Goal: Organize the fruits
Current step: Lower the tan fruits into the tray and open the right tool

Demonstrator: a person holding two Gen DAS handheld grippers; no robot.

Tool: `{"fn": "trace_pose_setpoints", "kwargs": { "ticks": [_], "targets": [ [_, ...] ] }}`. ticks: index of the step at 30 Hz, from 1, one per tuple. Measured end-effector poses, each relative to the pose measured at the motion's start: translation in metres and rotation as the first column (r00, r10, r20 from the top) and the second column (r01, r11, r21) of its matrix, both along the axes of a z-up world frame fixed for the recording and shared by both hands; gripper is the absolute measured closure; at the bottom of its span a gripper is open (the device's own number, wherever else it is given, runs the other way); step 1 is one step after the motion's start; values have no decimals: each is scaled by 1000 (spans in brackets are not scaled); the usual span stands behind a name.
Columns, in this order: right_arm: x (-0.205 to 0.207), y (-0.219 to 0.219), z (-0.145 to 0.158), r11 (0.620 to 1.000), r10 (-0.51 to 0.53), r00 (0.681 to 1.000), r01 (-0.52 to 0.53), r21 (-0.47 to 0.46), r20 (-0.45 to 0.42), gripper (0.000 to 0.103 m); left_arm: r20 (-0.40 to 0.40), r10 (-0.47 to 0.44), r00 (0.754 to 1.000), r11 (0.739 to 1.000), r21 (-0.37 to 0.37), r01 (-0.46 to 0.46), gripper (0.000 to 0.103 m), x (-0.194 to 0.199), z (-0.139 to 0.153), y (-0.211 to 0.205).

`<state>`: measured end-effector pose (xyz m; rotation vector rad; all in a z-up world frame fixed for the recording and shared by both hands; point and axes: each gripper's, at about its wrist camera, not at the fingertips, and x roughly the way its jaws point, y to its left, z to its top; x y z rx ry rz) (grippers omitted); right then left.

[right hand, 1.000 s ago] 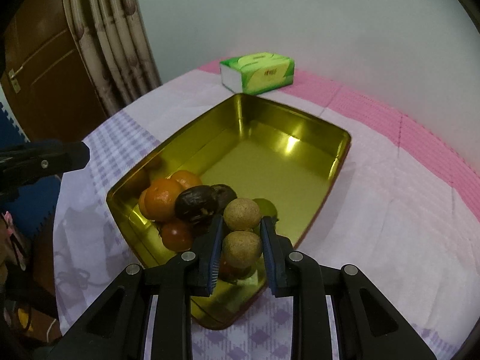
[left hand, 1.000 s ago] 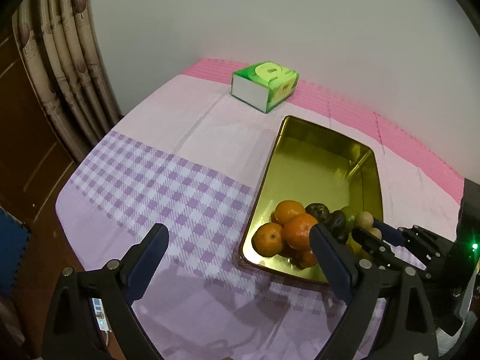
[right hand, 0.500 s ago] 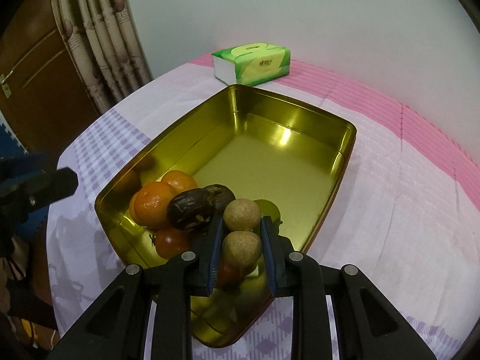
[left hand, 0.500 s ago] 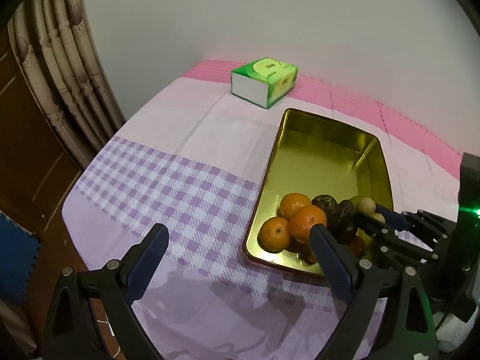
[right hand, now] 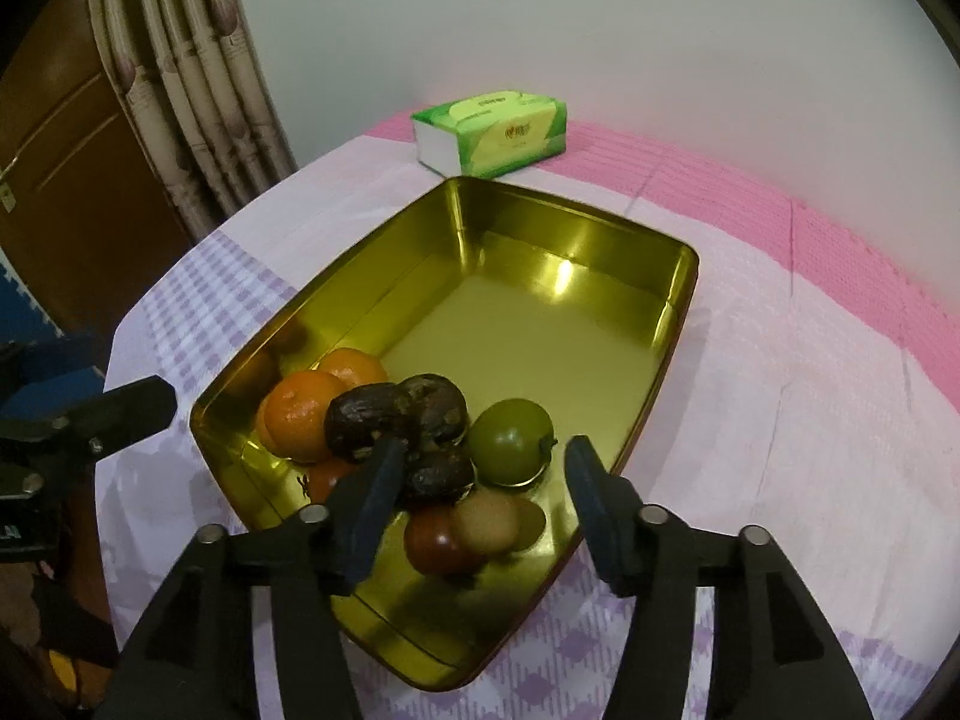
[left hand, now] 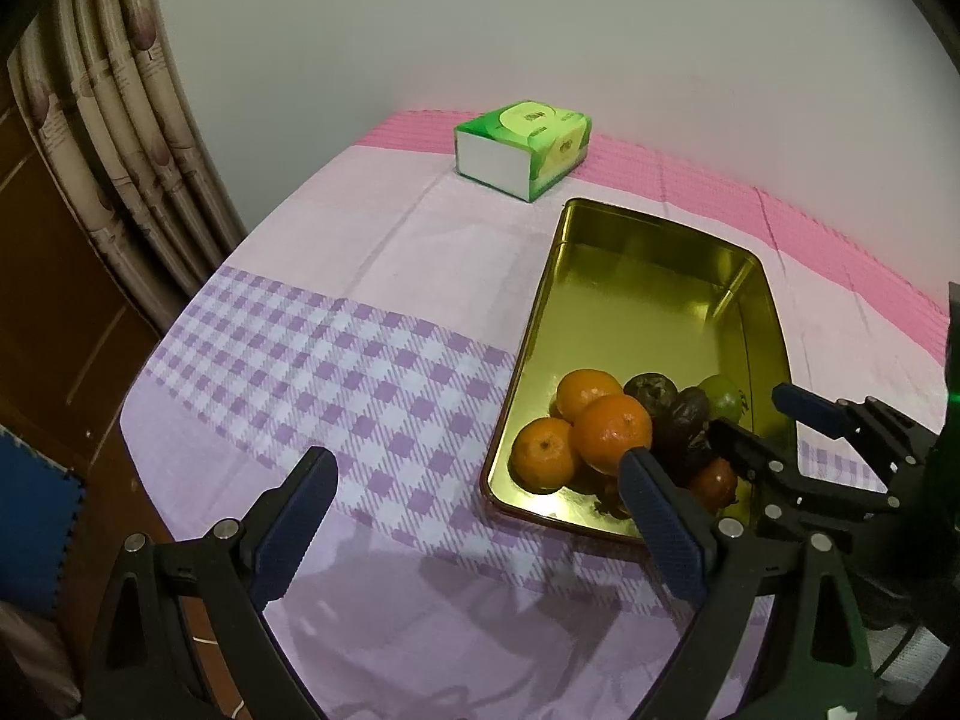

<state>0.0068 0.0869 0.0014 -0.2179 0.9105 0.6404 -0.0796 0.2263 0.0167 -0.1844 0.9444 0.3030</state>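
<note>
A gold metal tray (right hand: 678, 312) (left hand: 774, 324) lies on the table with fruit piled at its near end. In the right wrist view I see oranges (right hand: 297, 414), dark wrinkled fruits (right hand: 366, 420), a green fruit (right hand: 510, 441), a red fruit (right hand: 435, 540) and a round brown fruit (right hand: 486, 522) lying in the tray. My right gripper (right hand: 480, 504) is open and empty just above this pile; it also shows in the left wrist view (left hand: 762, 420). My left gripper (left hand: 474, 510) is open and empty over the cloth, left of the tray.
A green tissue box (left hand: 522, 147) (right hand: 492, 132) stands beyond the tray near the wall. The table has a pink and purple-checked cloth (left hand: 336, 360). Curtains (left hand: 120, 138) and a wooden door are at the left, past the table edge.
My right gripper has opened and let go of the round brown fruit, which now lies in the tray. The left gripper stayed open and drew back a little.
</note>
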Motion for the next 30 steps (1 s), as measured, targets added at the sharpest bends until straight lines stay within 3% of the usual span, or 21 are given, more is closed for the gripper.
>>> {"fn": "trace_pose_setpoints", "kwargs": {
  "ticks": [11,30],
  "targets": [
    [-21,-18,25,998,-66,996,66,12,58,12,1,-29,1000,1000,12,29,10,-1,0,-9],
    [-48,-41,16,993,-114,993,113,-39,-20,8,-24,-77,997,996,36,78,10,-3,-4,-30]
  ]
}}
